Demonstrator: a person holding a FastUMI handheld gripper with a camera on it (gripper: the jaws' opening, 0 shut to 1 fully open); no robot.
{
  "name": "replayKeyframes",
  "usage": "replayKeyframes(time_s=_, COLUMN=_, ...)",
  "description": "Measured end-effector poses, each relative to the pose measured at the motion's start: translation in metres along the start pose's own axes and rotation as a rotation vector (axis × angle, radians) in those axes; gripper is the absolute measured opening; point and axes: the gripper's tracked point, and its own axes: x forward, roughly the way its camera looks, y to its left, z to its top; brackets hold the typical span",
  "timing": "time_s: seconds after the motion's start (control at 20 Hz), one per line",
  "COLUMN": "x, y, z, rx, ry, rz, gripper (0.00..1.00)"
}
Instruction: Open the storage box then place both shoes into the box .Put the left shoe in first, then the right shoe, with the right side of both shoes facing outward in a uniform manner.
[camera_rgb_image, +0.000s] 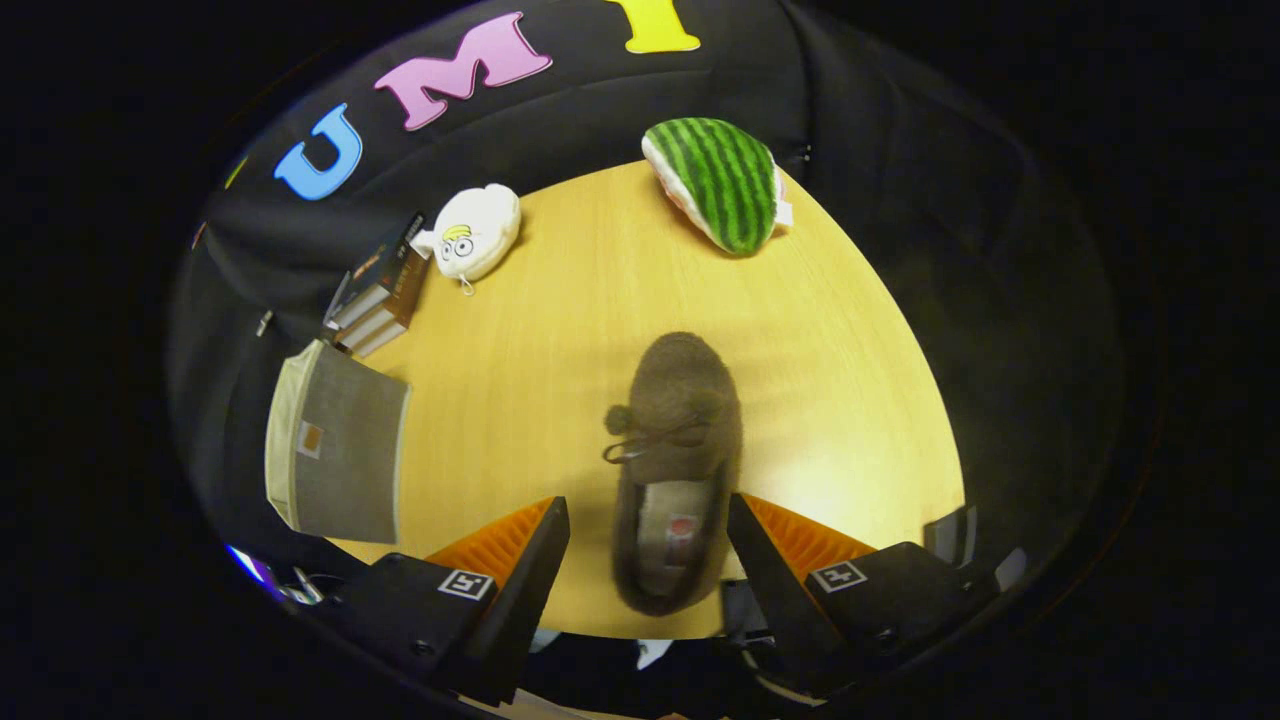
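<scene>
A brown fuzzy slipper (672, 455) with a bow and pompom lies on the wooden table (560, 340), toe pointing away from me. Its heel end sits between my two fingers, with a gap on each side. My gripper (648, 530) is open above it and neither finger touches the shoe. The grey fabric storage box (335, 455) stands at the table's left edge, to the left of my left finger; whether its lid is open is hard to tell.
A stack of books (378, 290) lies beyond the box. A white plush toy (475, 232) sits next to the books. A watermelon-slice plush (722, 180) rests at the far edge of the table.
</scene>
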Motion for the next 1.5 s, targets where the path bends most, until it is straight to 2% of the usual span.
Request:
replayKeyframes(time_s=0.4, x=0.037, y=-0.041, z=-0.009, rx=-0.033, ry=0.066, rz=-0.028, gripper=0.96)
replayKeyframes(time_s=0.45, x=0.042, y=-0.041, z=-0.007, rx=-0.021, ry=0.066, rz=-0.020, gripper=0.99)
replayKeyframes(time_s=0.7, x=0.059, y=-0.041, z=-0.006, rx=0.013, ry=0.087, rz=0.012, gripper=0.97)
replayKeyframes(time_s=0.9, x=0.064, y=-0.037, z=-0.007, rx=0.048, ry=0.102, rz=0.028, gripper=0.37)
replayKeyframes(time_s=1.0, x=0.064, y=-0.041, z=-0.005, rx=0.073, ry=0.108, rz=0.007, gripper=0.29)
replayKeyframes(time_s=1.15, x=0.062, y=-0.044, z=-0.005, rx=0.070, ry=0.096, rz=-0.017, gripper=0.08)
replayKeyframes(time_s=1.5, x=0.028, y=-0.008, z=0.014, rx=0.141, ry=0.025, rz=-0.013, gripper=0.05)
